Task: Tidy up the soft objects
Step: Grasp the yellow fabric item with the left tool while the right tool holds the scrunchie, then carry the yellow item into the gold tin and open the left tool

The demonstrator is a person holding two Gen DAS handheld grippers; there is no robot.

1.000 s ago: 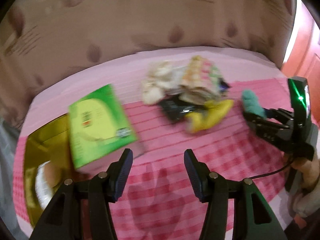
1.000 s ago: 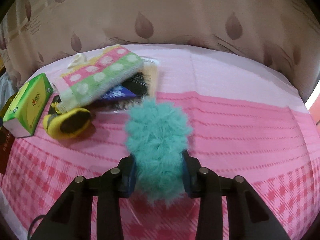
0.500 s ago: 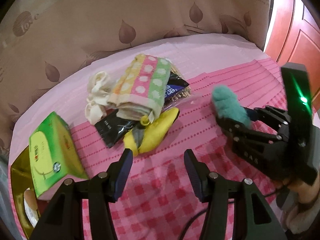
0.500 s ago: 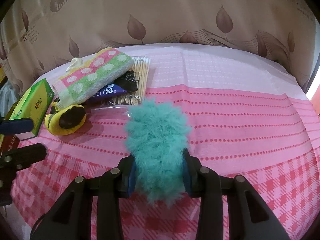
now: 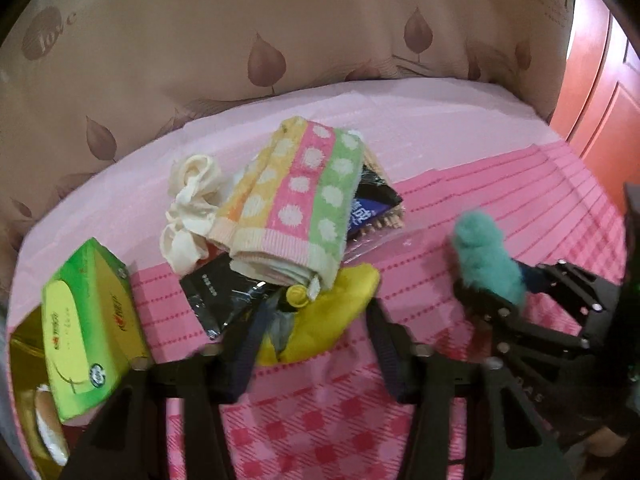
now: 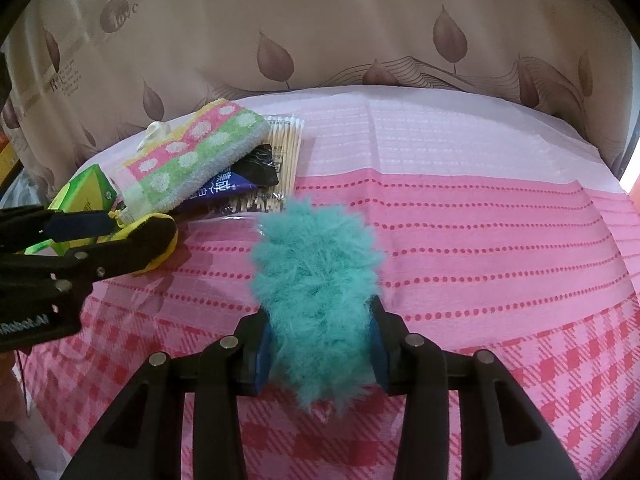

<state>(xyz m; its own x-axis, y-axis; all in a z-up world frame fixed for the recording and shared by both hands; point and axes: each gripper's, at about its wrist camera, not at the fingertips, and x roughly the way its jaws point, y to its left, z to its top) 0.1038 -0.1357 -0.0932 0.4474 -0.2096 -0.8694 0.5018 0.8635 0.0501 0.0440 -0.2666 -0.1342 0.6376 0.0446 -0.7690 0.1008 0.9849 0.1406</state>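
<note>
A yellow soft thing with a black opening (image 5: 332, 312) lies on the pink cloth at the front of a pile. My left gripper (image 5: 316, 308) straddles it with its jaws closing, still wide in the picture. The right wrist view shows that gripper (image 6: 132, 236) coming in from the left around the yellow thing (image 6: 160, 224). My right gripper (image 6: 320, 312) grips a teal fluffy thing (image 6: 316, 272) just above the cloth; its jaws are opening, pads still in the fluff. The teal thing (image 5: 488, 252) also shows at the right.
The pile holds a folded dotted towel (image 5: 296, 200), a knotted cream cloth (image 5: 192, 204), a black packet (image 5: 224, 300) and a bag of cotton swabs (image 6: 284, 152). A green tissue box (image 5: 88, 328) and a gold box (image 5: 24, 360) stand at the left. A curtain hangs behind.
My left gripper has moved right and closer to the pile, so the yellow thing now lies between its fingers. The right gripper has kept its place with the teal thing.
</note>
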